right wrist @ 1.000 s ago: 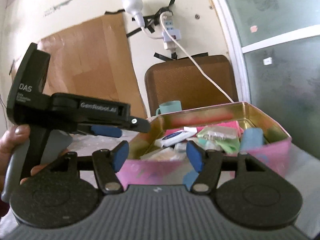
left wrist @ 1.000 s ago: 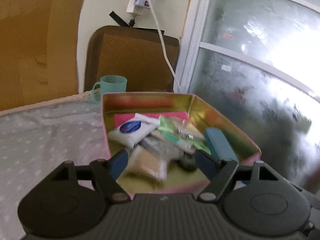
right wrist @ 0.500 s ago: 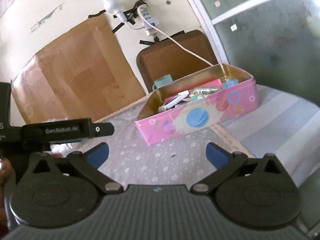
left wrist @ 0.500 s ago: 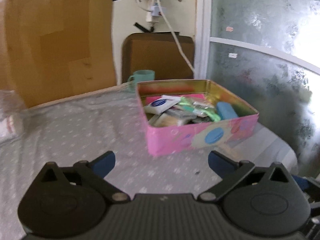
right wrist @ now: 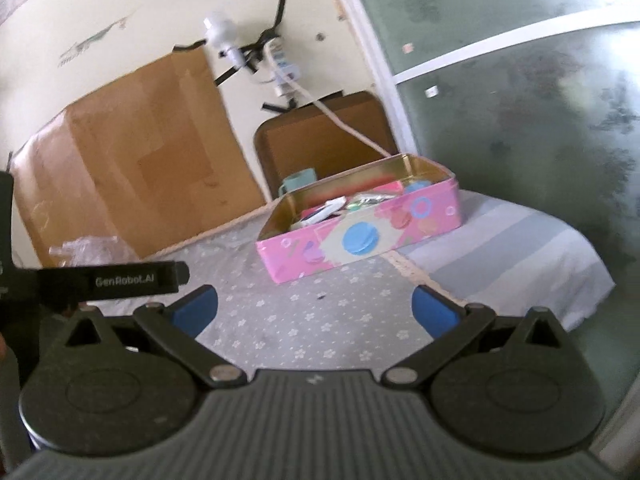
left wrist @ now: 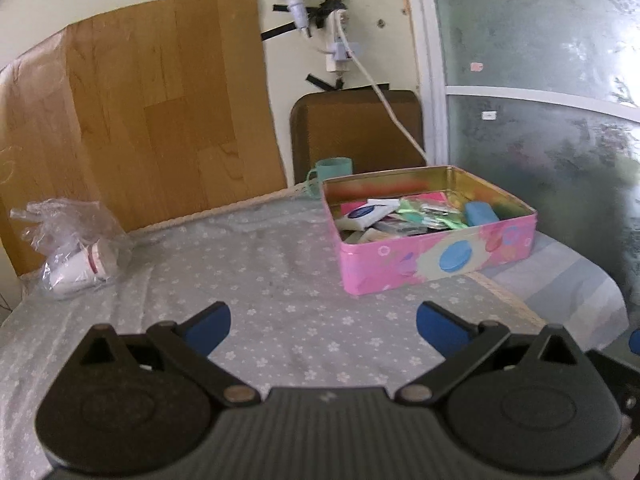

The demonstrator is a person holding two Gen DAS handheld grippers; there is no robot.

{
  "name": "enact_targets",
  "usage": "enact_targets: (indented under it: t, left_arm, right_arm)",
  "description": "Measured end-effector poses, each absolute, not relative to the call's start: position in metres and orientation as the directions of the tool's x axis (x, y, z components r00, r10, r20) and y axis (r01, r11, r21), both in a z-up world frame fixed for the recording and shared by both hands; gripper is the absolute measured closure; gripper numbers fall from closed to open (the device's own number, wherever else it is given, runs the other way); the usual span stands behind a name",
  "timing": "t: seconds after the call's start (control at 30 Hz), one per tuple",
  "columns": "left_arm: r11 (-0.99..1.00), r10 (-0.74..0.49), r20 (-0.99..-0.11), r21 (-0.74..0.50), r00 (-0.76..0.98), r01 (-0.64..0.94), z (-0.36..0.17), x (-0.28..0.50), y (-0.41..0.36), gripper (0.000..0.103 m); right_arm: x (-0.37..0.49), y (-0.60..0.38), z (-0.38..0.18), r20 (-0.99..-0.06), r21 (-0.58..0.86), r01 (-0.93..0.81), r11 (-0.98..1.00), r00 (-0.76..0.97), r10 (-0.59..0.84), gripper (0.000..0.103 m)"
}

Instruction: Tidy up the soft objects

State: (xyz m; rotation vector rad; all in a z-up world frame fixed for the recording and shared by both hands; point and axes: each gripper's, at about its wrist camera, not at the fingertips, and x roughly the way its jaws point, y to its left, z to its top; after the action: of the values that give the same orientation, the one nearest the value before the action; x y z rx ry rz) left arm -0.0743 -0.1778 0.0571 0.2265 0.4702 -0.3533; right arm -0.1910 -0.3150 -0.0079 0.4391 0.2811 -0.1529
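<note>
Both grippers, left gripper (left wrist: 322, 326) and right gripper (right wrist: 314, 306), were found spread wide and empty, short of the pink tin (left wrist: 436, 256); packing judged complete, with no further pick indicated.

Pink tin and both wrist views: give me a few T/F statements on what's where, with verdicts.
1. The pink tin has no lid on and holds several small packets. True.
2. The left hand-held gripper is shut on a packet. False: its jaws stand wide open, with only the tablecloth showing between them.
3. A teal mug stands behind the tin. True.
4. The clear plastic bag lies inside the tin. False: it lies on the tablecloth, well apart from the tin, near the brown board.
5. The right hand-held gripper is open and holds nothing. True.
</note>
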Motion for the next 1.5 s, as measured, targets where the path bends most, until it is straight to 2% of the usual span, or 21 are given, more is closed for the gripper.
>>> enact_targets:
  t: [0.27,0.43,0.6,0.93,1.17,1.3,1.5]
  left_arm:
    - [0.918,-0.247,-0.435,0.18,0.866,0.353,0.064,-0.102,-0.191,0.0]
    - [0.921,-0.258,-0.452,0.153,0.854,0.359,0.061,-0.109,-0.194,0.0]
    - [0.92,-0.292,-0.524,0.075,0.8,0.385,0.054,-0.103,-0.2,0.0]
    - [0.918,-0.269,-0.559,0.098,0.784,0.384,0.04,-0.098,-0.217,0.0]
    - [0.916,-0.272,-0.53,0.114,0.803,0.385,0.044,-0.091,-0.221,0.0]
    - [0.919,-0.26,-0.542,0.116,0.799,0.378,0.039,-0.086,-0.222,0.0]
    - [0.923,-0.254,-0.56,0.103,0.788,0.371,0.032,-0.078,-0.219,0.0]
  right_arm:
    - [-0.212,-0.316,-0.01,-0.282,0.363,0.176,0.915,0.957,-0.071,0.0]
    - [-0.214,-0.321,-0.025,-0.31,0.377,0.167,0.911,0.95,-0.046,0.0]
    - [-0.217,-0.326,-0.036,-0.338,0.387,0.191,0.902,0.939,-0.054,0.0]
    - [-0.214,-0.347,-0.056,-0.366,0.409,0.211,0.888,0.929,-0.053,0.0]
    - [-0.207,-0.353,-0.063,-0.356,0.399,0.227,0.888,0.931,-0.078,0.0]
    - [-0.203,-0.359,-0.068,-0.389,0.443,0.214,0.871,0.921,-0.029,0.0]
    - [-0.2,-0.351,-0.067,-0.404,0.417,0.196,0.887,0.915,-0.013,0.0]
